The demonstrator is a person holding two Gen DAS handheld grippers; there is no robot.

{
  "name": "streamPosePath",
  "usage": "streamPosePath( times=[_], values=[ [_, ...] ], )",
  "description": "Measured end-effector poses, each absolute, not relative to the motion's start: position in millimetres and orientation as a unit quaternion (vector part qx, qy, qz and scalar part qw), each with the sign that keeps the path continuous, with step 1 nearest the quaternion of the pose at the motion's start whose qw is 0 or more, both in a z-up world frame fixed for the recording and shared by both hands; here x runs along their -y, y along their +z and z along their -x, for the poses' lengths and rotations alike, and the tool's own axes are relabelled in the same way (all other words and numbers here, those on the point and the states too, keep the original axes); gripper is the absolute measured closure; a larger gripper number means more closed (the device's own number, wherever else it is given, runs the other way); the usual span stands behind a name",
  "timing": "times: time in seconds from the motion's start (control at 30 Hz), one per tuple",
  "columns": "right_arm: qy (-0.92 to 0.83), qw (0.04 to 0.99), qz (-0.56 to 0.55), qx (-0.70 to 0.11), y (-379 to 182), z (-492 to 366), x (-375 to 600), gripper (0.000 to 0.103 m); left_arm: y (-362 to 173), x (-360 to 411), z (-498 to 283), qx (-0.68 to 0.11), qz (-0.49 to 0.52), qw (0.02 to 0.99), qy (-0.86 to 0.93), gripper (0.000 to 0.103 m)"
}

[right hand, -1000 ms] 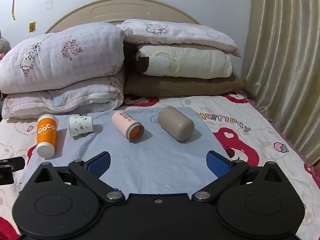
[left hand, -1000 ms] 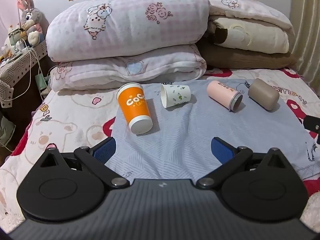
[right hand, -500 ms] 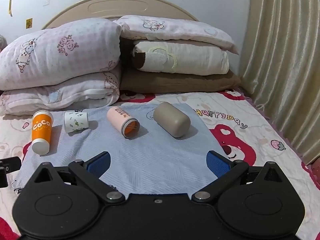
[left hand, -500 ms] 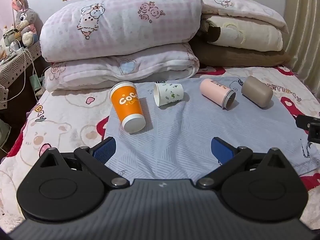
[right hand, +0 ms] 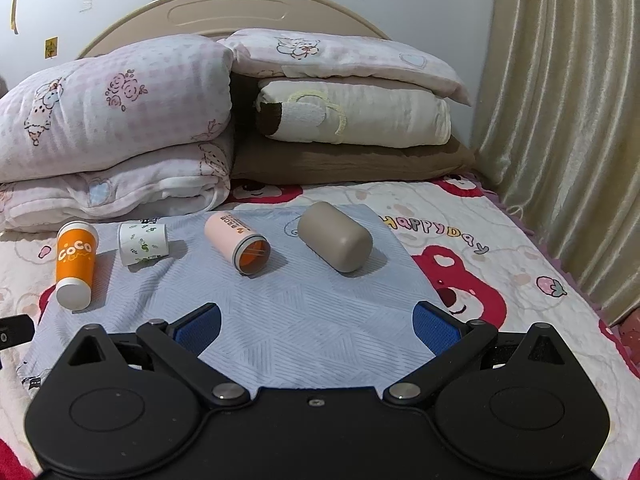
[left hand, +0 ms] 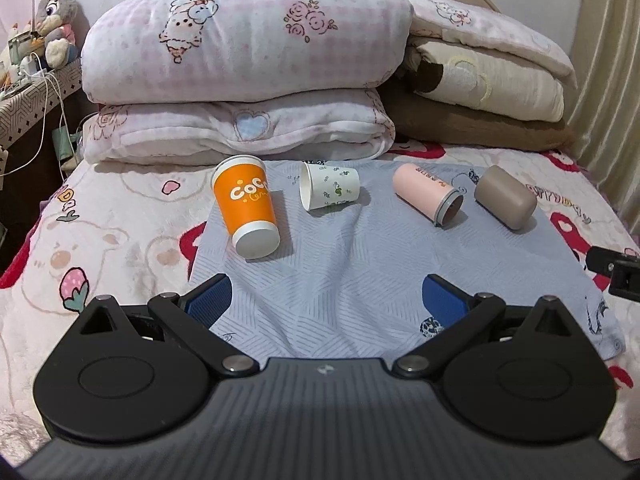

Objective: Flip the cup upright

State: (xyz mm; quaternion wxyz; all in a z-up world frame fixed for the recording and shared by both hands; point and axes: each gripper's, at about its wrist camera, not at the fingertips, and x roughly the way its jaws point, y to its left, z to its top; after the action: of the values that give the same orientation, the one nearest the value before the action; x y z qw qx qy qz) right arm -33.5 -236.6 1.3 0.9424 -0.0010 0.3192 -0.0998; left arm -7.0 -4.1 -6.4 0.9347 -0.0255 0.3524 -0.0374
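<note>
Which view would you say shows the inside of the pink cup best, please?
The right wrist view: the pink cup turns its open mouth toward the camera, showing its orange interior. In the left wrist view the pink cup lies angled away, so only a dark sliver of mouth shows.

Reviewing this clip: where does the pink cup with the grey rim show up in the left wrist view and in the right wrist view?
Left wrist view: the pink cup lies on its side right of centre, mouth toward the camera.
Right wrist view: the pink cup lies left of centre, orange inside visible.
Shared landmark: the taupe cup lies immediately to its right in both.
</note>
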Motion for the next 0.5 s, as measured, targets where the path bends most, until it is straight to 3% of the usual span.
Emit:
streamPosePath(
  times=[0.5],
  values=[
    [-0.099,0.941,0.01,-0.325,0.3,31.7,232.4,0.0,-7.8,6.8,6.6,-0.351,0.014,0.936,-0.035,0.0]
  ],
)
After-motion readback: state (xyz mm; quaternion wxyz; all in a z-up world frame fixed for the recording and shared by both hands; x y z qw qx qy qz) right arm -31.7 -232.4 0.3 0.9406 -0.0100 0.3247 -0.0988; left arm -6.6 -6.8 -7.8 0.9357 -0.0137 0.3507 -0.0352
